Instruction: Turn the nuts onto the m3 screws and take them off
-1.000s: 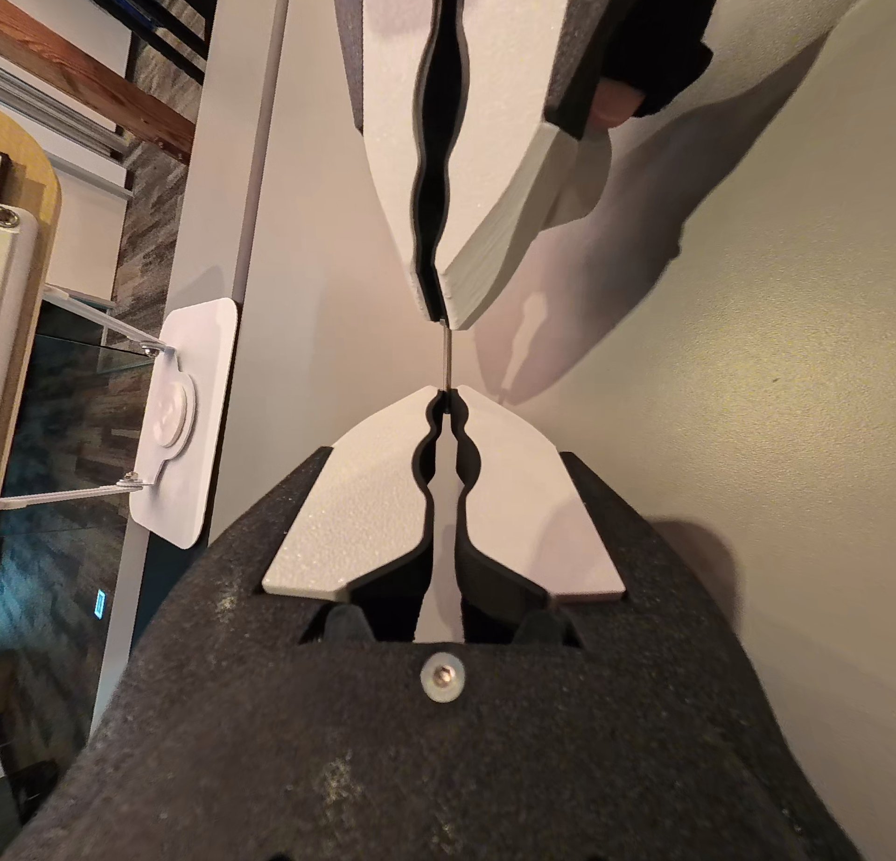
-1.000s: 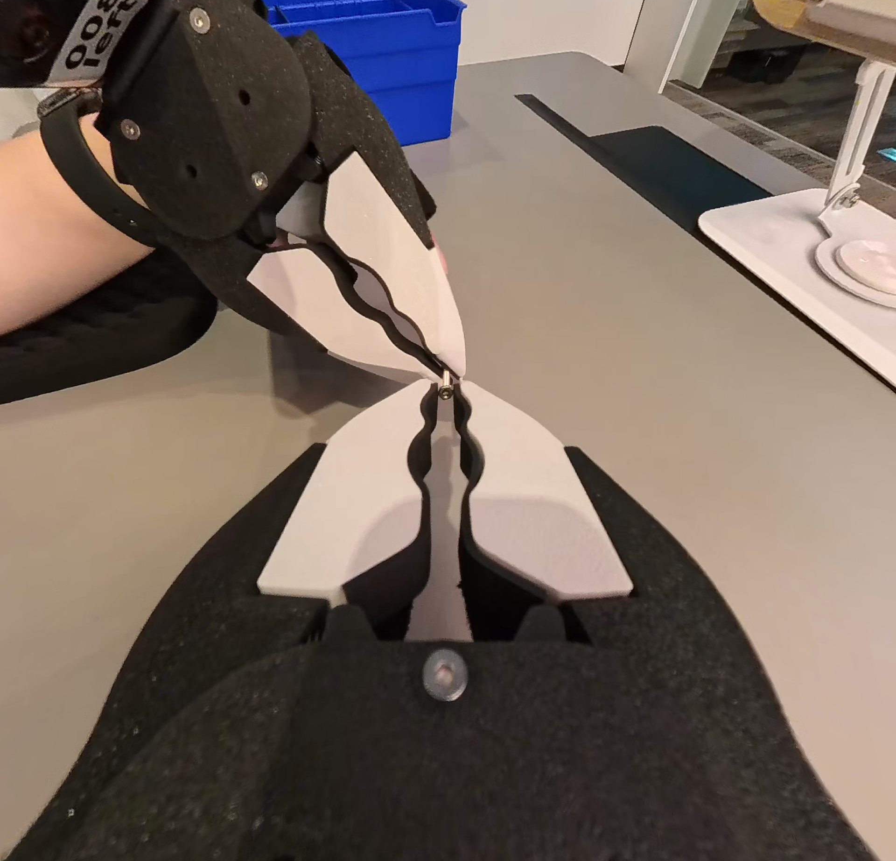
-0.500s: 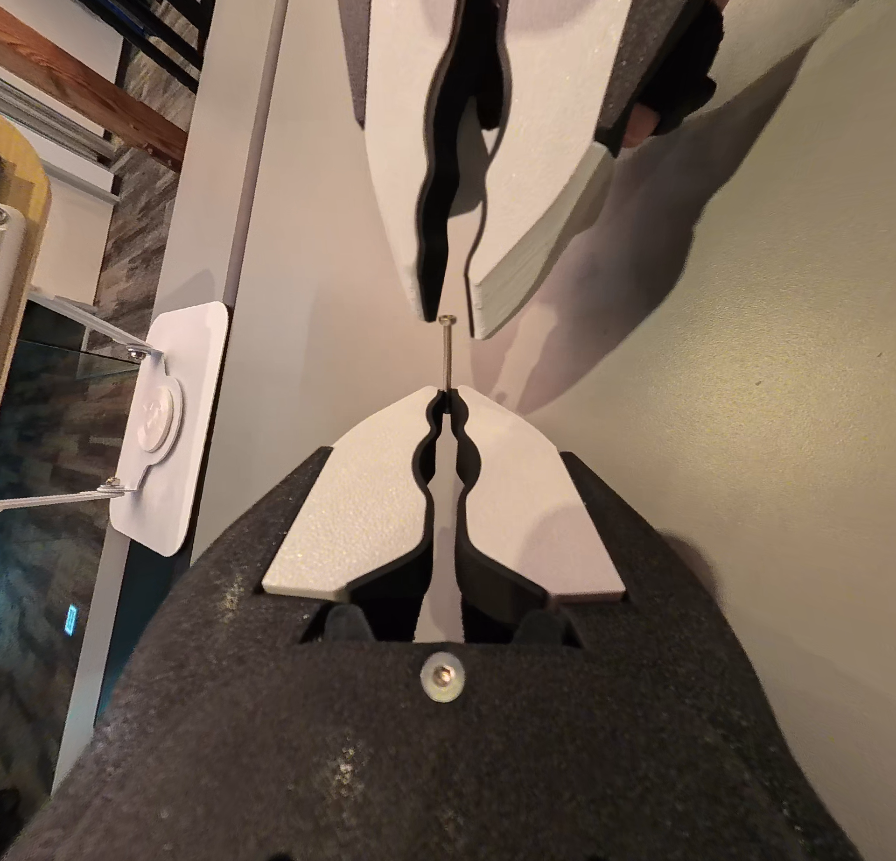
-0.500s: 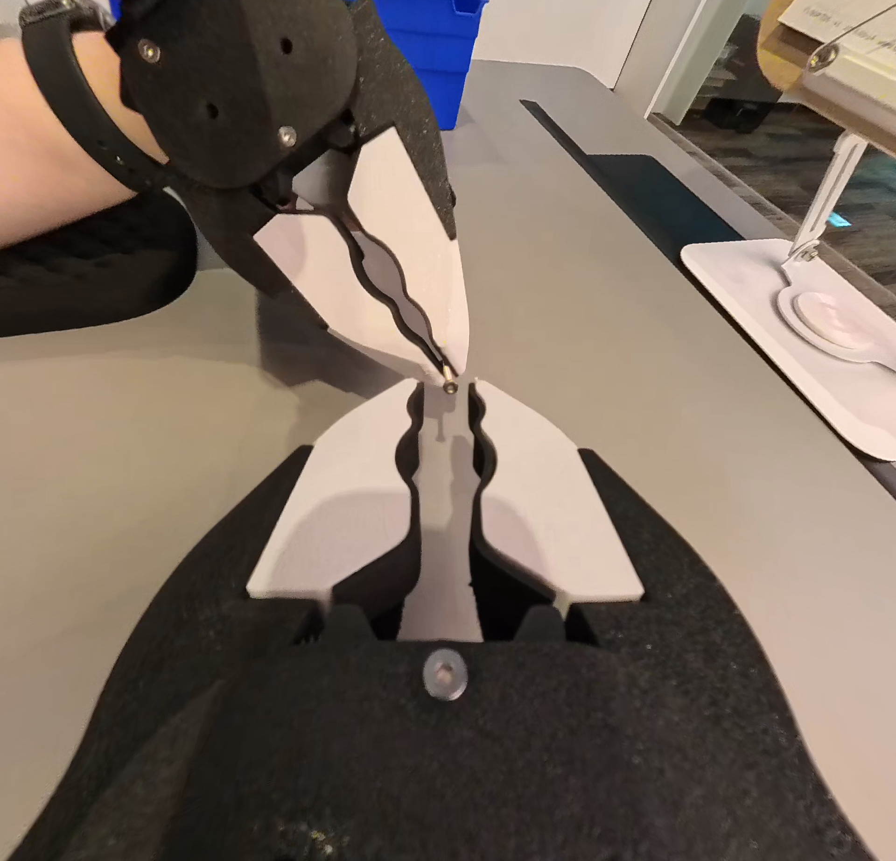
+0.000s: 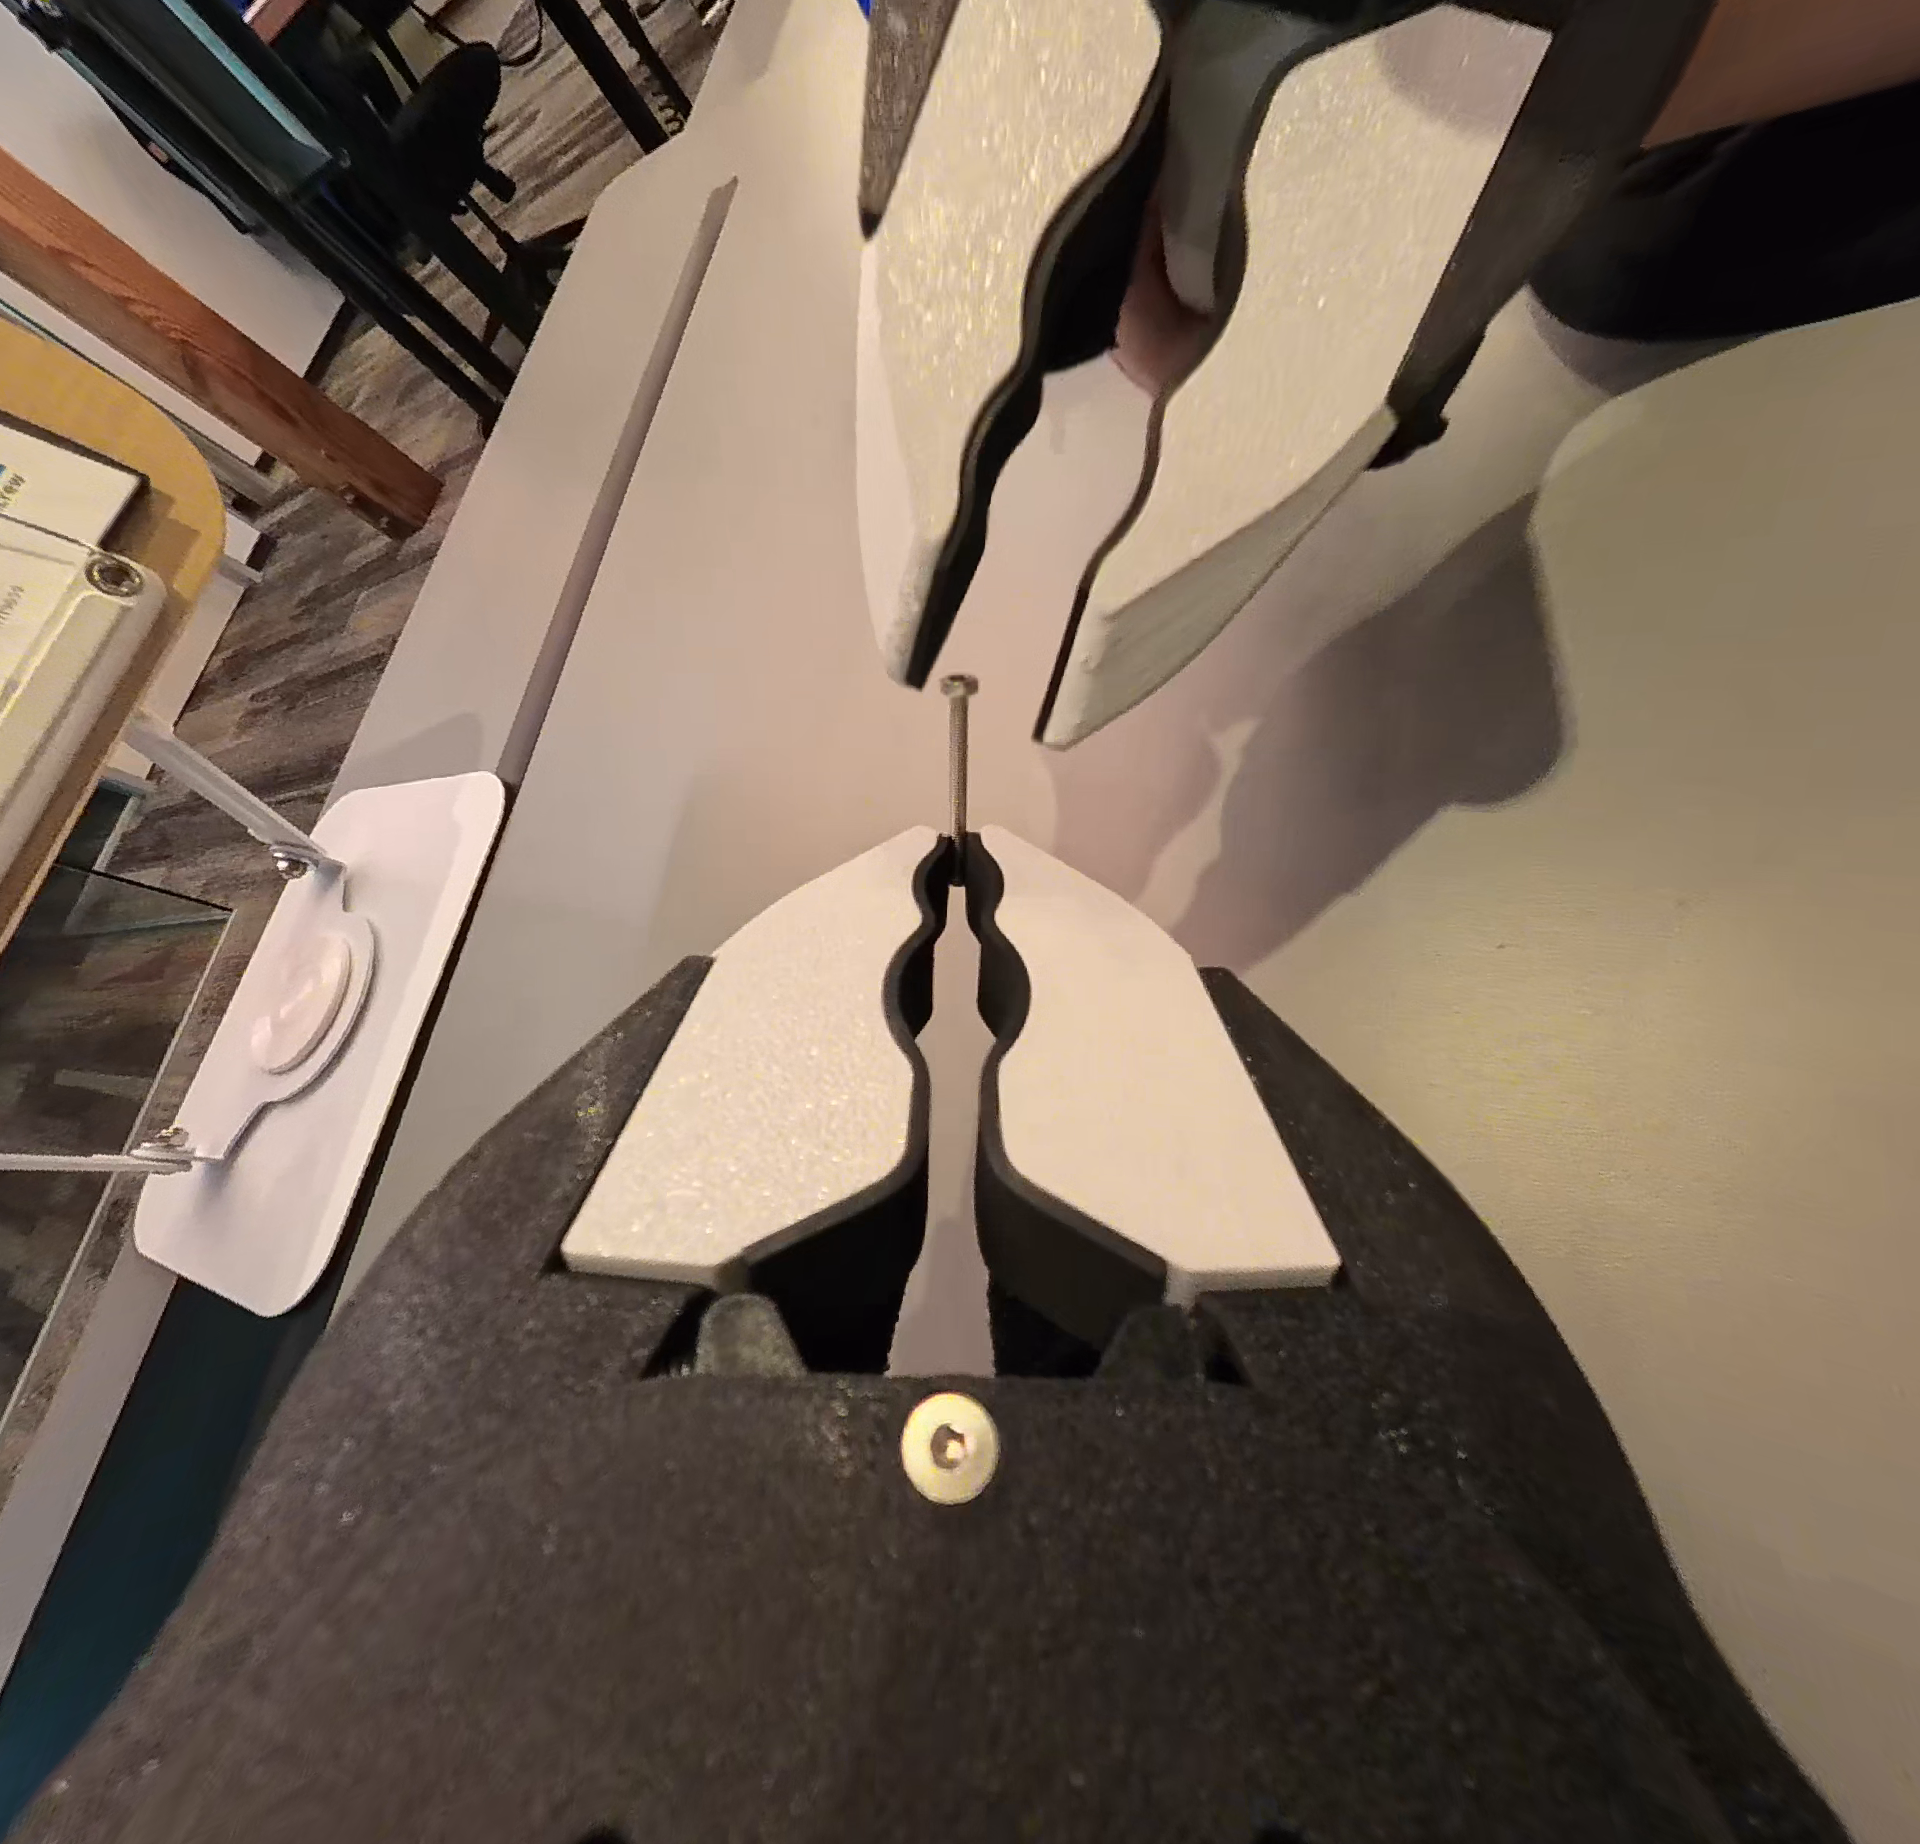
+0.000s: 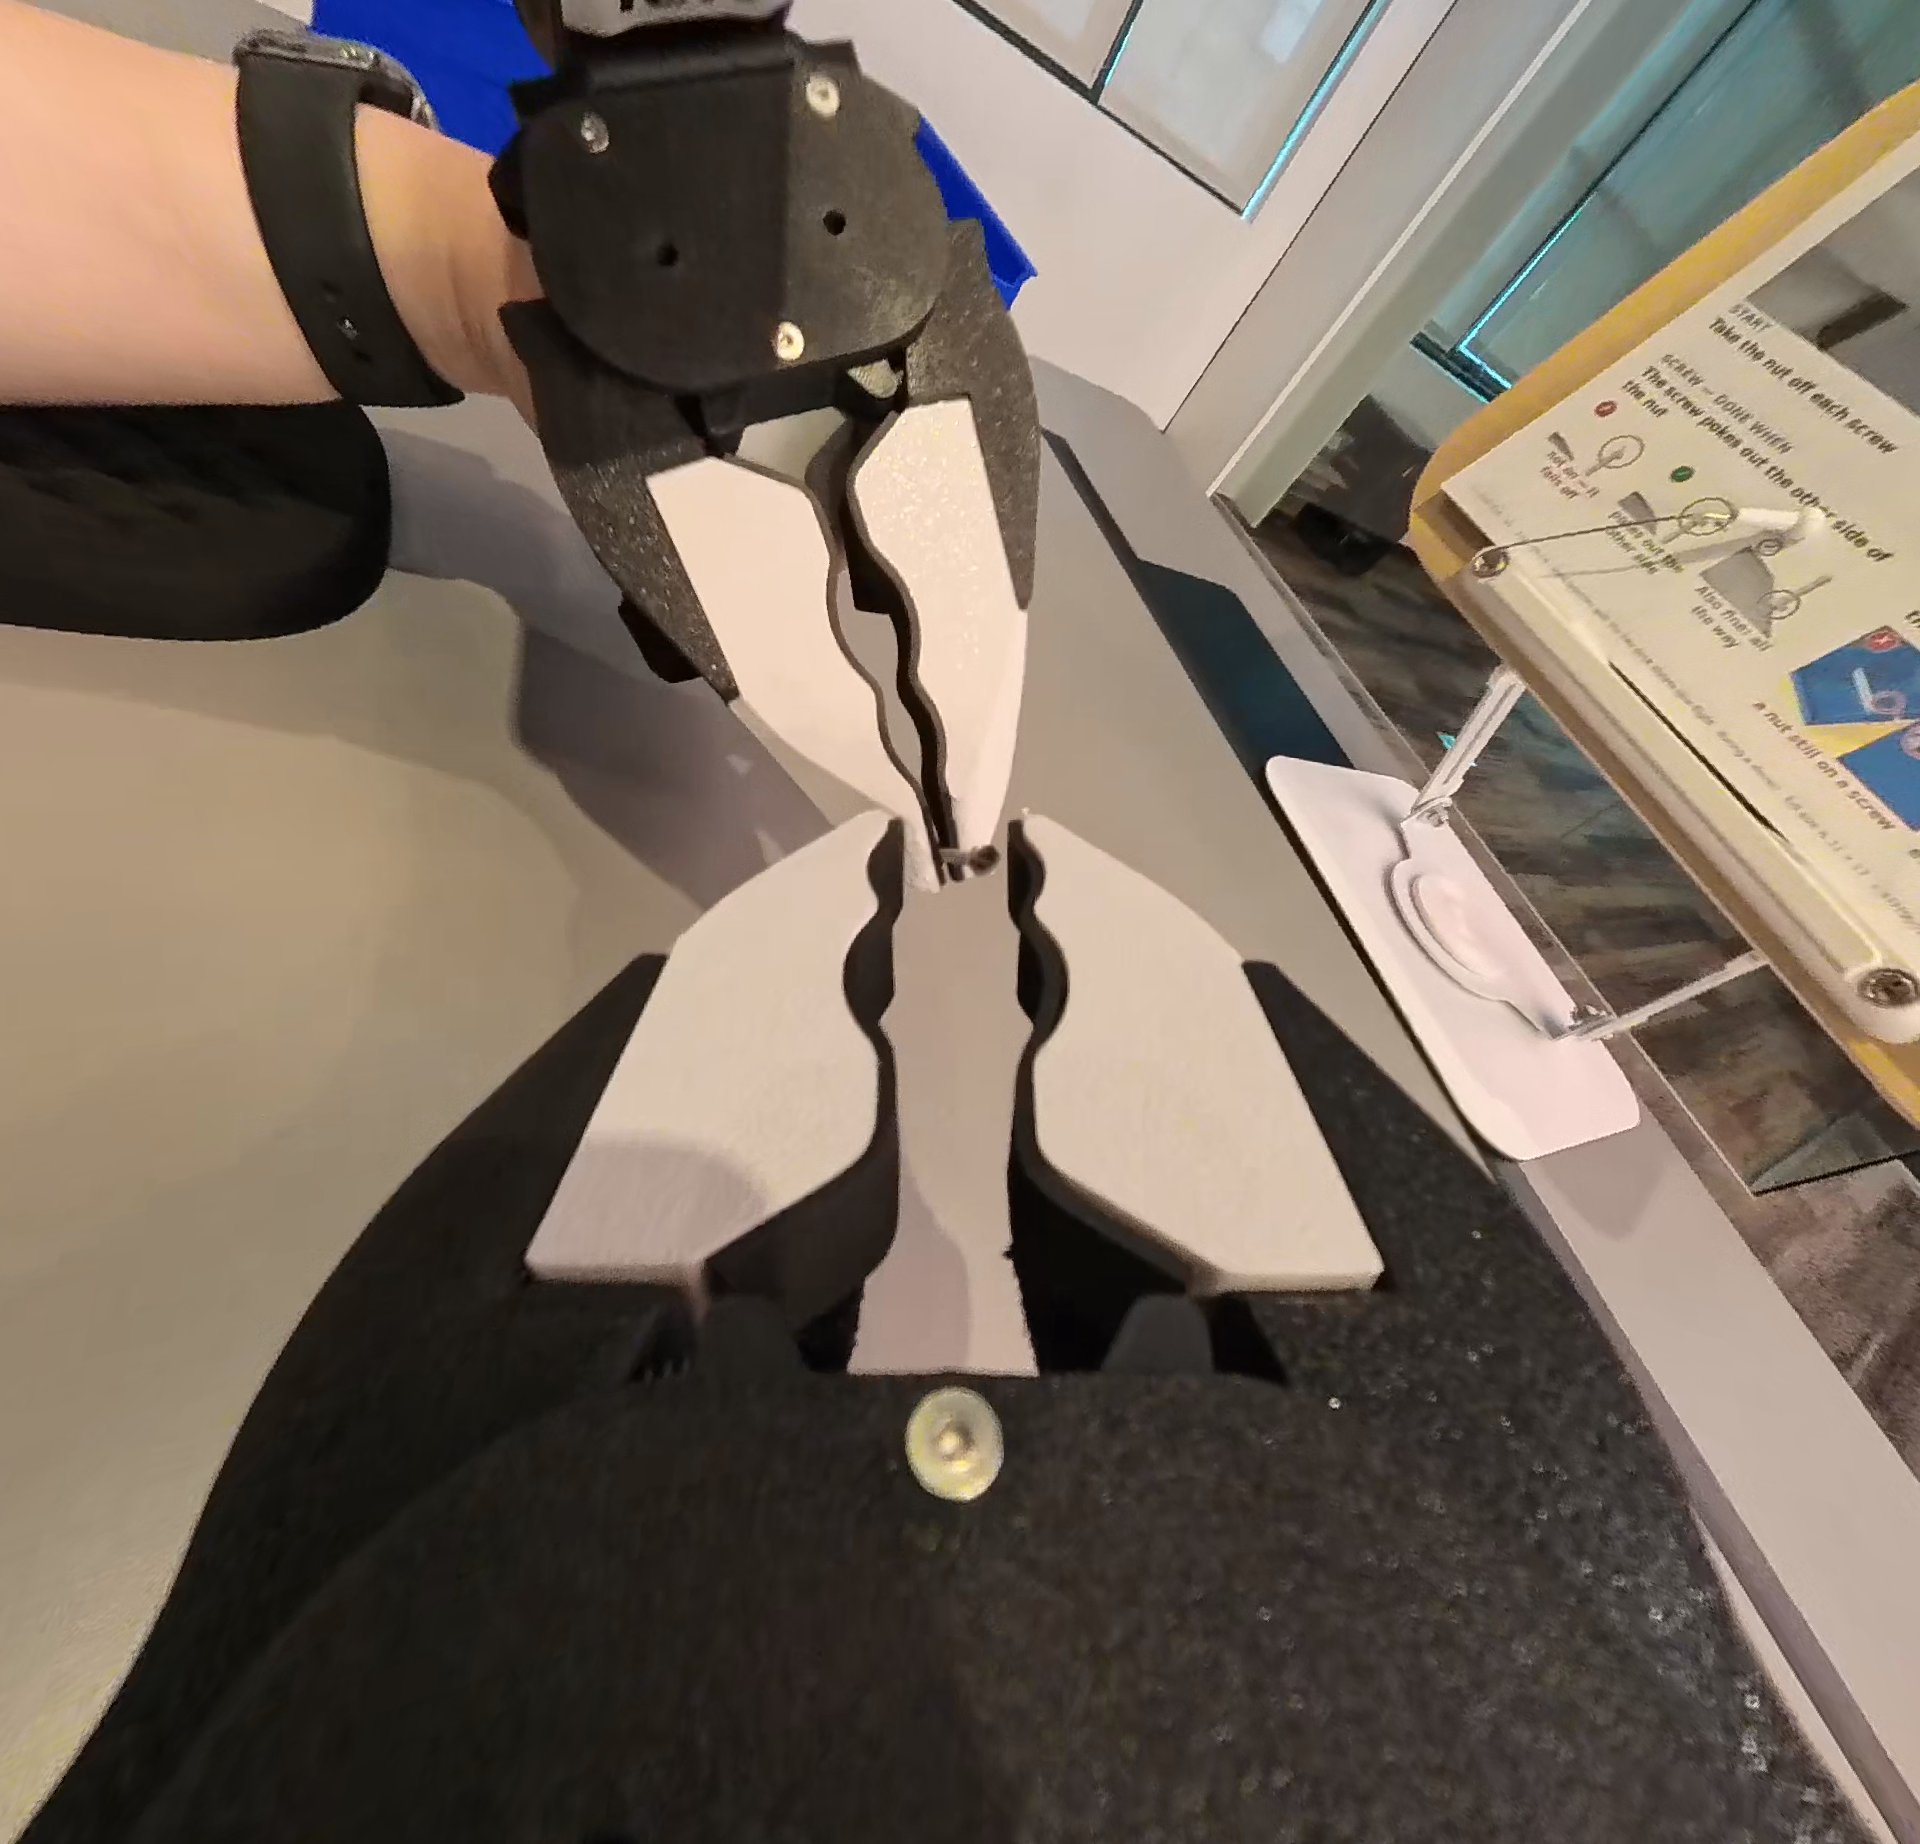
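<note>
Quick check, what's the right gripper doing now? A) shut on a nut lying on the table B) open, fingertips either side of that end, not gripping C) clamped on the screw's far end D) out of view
B: in the left wrist view the right gripper is open with clear gaps around the far end of the screw, which the left gripper holds by its other end.

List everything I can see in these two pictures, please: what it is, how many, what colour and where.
Screw: one, silver, its lower end pinched in the left hand-held gripper's tips, its head pointing at the right one.
Table: one, grey, under everything.
Bin: one, blue, far end of the table.
Stand base: one, white, at the table's edge.
Instruction board: one, pale sheet on a wooden backing, held up by the stand.
Office chair: one, dark, on the floor beyond the table.
Wristband: one, black, on the person's left wrist.
Left hand-held gripper: black with white fingers, shut on the screw.
Right hand-held gripper: same colours, open around the screw's head.
</note>
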`<state>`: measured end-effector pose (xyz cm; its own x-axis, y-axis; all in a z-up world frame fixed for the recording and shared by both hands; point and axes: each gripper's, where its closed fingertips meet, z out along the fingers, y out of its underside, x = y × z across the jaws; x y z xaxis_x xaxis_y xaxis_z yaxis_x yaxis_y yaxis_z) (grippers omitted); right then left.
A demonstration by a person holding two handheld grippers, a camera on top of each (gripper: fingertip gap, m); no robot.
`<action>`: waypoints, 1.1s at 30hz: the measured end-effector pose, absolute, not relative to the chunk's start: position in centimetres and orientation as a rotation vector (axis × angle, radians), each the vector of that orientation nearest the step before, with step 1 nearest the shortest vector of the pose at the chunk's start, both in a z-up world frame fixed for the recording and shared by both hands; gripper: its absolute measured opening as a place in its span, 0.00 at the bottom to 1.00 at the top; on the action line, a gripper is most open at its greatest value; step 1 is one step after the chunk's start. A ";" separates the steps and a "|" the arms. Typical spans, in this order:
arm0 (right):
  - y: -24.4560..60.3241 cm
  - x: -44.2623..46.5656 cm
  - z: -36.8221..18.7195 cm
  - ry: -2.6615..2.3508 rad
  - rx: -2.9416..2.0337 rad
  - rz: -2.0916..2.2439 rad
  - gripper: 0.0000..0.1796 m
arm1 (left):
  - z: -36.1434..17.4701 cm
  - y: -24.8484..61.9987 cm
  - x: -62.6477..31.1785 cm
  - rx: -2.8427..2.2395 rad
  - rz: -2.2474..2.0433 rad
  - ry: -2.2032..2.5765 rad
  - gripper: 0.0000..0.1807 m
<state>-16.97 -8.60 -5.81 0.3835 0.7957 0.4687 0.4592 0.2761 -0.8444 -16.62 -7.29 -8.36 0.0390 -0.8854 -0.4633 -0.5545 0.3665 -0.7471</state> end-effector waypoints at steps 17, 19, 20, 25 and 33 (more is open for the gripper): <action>-8.2 -16.6 -5.3 -1.222 -1.341 0.302 0.10 | -7.9 -7.3 -16.7 -1.300 -0.436 1.621 0.01; -8.2 -16.8 -5.3 -1.232 -1.341 0.296 0.10 | -7.9 -7.4 -16.6 -1.298 -0.438 1.623 0.01; -8.3 -16.8 -5.6 -1.244 -1.349 0.297 0.10 | -7.8 -7.4 -16.6 -1.297 -0.438 1.620 0.01; -8.1 -16.5 -6.2 -1.268 -1.373 0.292 0.08 | -7.5 -7.2 -16.8 -1.300 -0.449 1.603 0.01; -7.0 -15.0 -7.1 -1.281 -1.448 0.247 0.07 | -7.7 -6.7 -17.3 -1.317 -0.429 1.595 0.01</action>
<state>-15.05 -7.04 -7.06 0.3863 0.7864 0.4821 0.5513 0.2222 -0.8042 -17.28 -6.74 -7.69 0.0736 -0.8875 -0.4549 -0.5392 0.3484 -0.7668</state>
